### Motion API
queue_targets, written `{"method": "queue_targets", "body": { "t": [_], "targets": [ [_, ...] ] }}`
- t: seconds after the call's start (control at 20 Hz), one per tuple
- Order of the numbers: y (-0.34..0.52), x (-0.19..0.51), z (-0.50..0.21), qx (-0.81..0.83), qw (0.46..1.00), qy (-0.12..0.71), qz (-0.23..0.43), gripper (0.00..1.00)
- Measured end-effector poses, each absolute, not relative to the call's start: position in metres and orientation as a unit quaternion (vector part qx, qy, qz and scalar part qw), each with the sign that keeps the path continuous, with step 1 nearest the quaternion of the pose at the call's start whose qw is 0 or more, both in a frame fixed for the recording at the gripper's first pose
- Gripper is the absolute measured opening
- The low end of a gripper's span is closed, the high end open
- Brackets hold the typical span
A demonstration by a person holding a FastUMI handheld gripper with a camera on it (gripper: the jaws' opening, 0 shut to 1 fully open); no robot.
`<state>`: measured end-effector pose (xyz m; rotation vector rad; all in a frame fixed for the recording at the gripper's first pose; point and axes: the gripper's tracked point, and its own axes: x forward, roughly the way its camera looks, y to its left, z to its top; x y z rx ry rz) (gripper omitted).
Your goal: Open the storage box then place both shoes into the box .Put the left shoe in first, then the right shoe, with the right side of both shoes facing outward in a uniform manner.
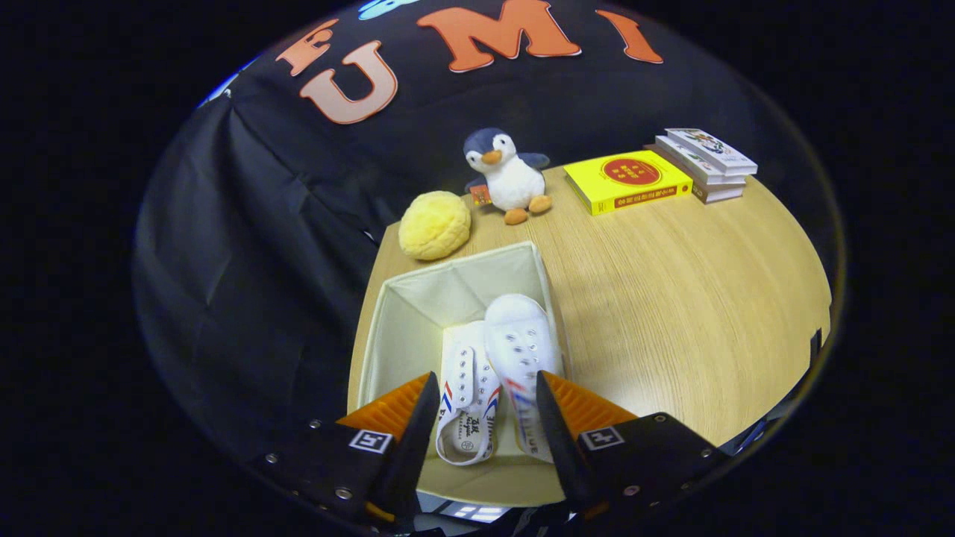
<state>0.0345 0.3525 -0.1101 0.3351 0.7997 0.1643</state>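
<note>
Shoes both sit inside the open storage box (388, 313), directly below and just ahead of my gripper (483, 399). I see its fingers spread wide with nothing held: the left shoe (466, 388) shows in the gap between them, and the right shoe (522, 339) lies just beside it, touching, its heel end passing close under one finger. Both long axes run straight away from me, toes pointing toward the penguin toy (507, 175) on the table (686, 298). I judge placement done, so my next move is backing straight up and out without snagging the near box wall.
</note>
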Motion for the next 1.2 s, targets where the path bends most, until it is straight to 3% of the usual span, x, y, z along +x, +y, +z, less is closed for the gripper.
{"method": "queue_targets", "body": {
  "t": [0.05,0.2,0.85,1.2],
  "targets": [
    [0.347,0.037,-0.099,0.159,0.909,0.376,0.081,0.87],
    [0.327,0.044,-0.068,0.14,0.926,0.342,0.078,0.98],
    [0.211,0.042,0.102,0.064,0.987,0.136,0.05,0.99],
    [0.135,0.021,0.145,0.045,0.997,0.063,0.018,0.98]
  ]
}}
